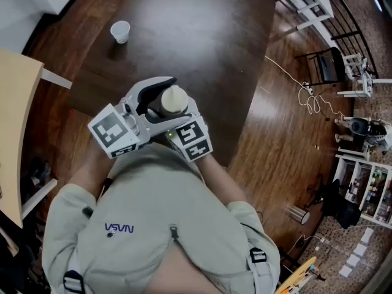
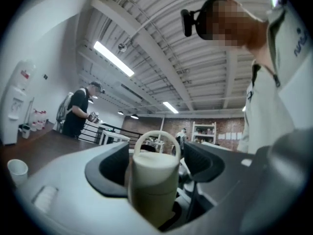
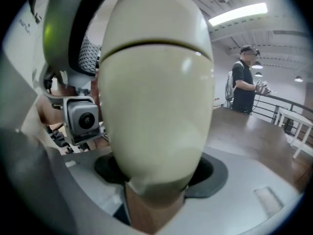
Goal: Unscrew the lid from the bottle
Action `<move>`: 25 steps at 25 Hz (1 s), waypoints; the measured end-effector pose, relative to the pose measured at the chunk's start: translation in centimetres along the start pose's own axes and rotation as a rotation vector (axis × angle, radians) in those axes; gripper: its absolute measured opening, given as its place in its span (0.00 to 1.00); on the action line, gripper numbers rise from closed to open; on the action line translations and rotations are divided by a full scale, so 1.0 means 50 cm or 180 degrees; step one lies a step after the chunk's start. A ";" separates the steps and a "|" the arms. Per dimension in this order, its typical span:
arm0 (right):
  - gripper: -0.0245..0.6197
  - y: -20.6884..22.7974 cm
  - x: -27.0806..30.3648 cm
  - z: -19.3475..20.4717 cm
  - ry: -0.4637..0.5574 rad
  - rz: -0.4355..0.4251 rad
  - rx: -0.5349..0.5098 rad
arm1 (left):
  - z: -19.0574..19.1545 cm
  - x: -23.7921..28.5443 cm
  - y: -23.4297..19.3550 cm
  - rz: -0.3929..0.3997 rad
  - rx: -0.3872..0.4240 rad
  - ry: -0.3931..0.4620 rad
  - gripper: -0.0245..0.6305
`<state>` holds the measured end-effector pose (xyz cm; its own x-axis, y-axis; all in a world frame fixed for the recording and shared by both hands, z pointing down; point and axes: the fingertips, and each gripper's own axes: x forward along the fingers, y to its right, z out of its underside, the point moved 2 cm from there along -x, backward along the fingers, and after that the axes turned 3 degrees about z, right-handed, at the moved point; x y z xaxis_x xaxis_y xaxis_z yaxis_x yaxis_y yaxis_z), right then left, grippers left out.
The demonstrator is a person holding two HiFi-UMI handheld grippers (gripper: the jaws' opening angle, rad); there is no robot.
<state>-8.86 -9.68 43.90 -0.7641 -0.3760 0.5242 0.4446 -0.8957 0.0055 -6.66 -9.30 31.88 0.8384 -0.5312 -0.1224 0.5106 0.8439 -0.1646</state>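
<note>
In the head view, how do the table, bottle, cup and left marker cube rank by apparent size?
1. table
2. left marker cube
3. bottle, partly hidden, nearer the camera
4. cup, only slightly smaller

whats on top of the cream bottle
A matching cream lid sits on the bottle, with a thin loop handle arching over it. The lid covers the opening, so nothing inside can be seen.

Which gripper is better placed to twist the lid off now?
Left, probably. The left gripper stands open around the lid; the right gripper clamps the bottle below the lid and can steady it.
</note>
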 end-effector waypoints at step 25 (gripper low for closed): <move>0.50 -0.166 -0.159 -0.035 -0.0282 -0.3289 -0.0077 | -0.072 -0.016 0.053 0.2006 -0.0862 -0.0006 0.48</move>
<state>-7.31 0.33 38.20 -0.7300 0.5961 0.3343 -0.4182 -0.7765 0.4713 -6.68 -6.91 28.00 0.9603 0.0554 -0.2735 -0.1402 0.9431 -0.3014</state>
